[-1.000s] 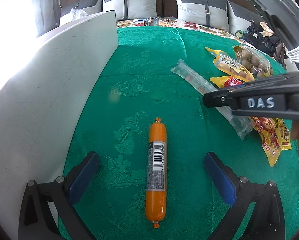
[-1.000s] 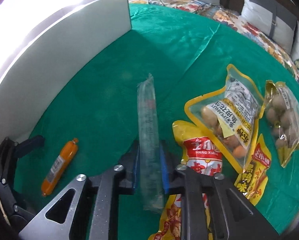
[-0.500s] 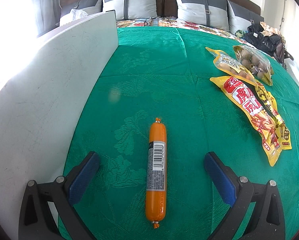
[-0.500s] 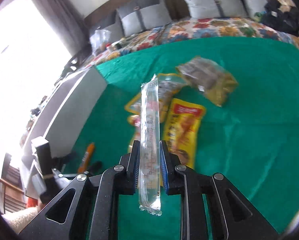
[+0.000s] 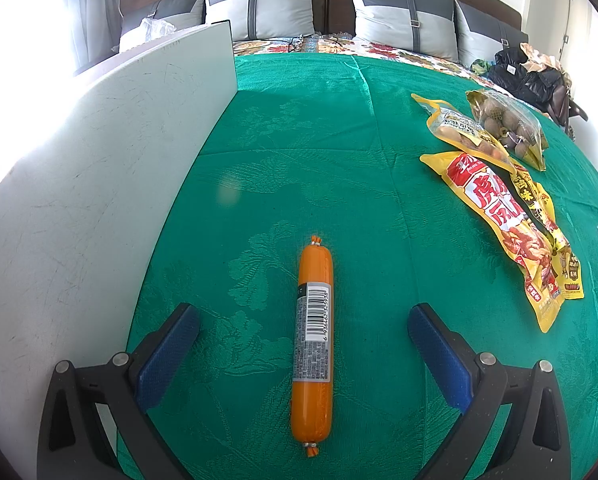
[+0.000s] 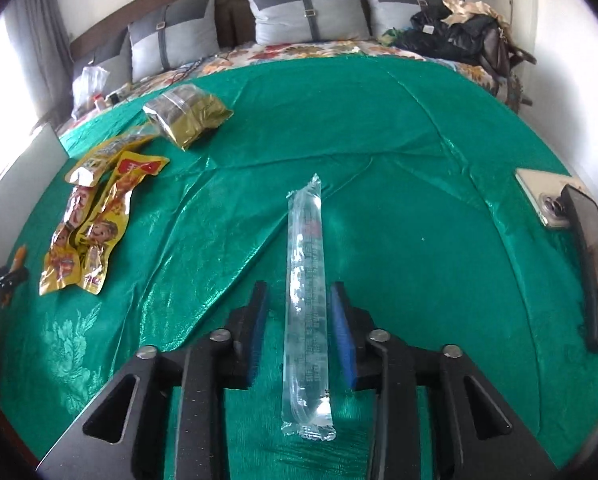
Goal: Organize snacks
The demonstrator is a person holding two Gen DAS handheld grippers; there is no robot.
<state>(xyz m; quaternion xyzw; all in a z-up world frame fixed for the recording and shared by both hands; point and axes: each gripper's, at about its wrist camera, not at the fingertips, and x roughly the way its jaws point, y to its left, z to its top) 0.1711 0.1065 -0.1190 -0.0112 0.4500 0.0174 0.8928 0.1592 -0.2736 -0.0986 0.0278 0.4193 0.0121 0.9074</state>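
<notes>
1. Your right gripper (image 6: 302, 312) has just been opening. Its blue pads now stand clear of the clear tube-shaped packet (image 6: 305, 300), with a gap showing on each side. The packet lies between the jaws on the green cloth (image 6: 399, 140), lengthwise along the fingers, and is not held.
2. Your left gripper (image 5: 303, 344) stands wide open and grips nothing. The orange sausage stick (image 5: 313, 344) lies flat on the cloth midway between its two fingers, touching neither, barcode label facing up.
3. A white panel (image 5: 99, 184) stands upright along the cloth's left edge in the left wrist view, near the left finger.
4. The remaining snacks lie together, well apart from both grippers: a red-and-yellow pouch (image 5: 499, 216) overlapping a second yellow pouch (image 5: 539, 200), a peanut pouch (image 5: 459, 132) and a bag of round brown snacks (image 5: 507, 124) behind them.
5. In the right wrist view, two phones (image 6: 591, 256) lie at the cloth's right edge, one partly overlapping the other.
6. Grey pillows (image 6: 311, 12) line the headboard beyond the cloth.
</notes>
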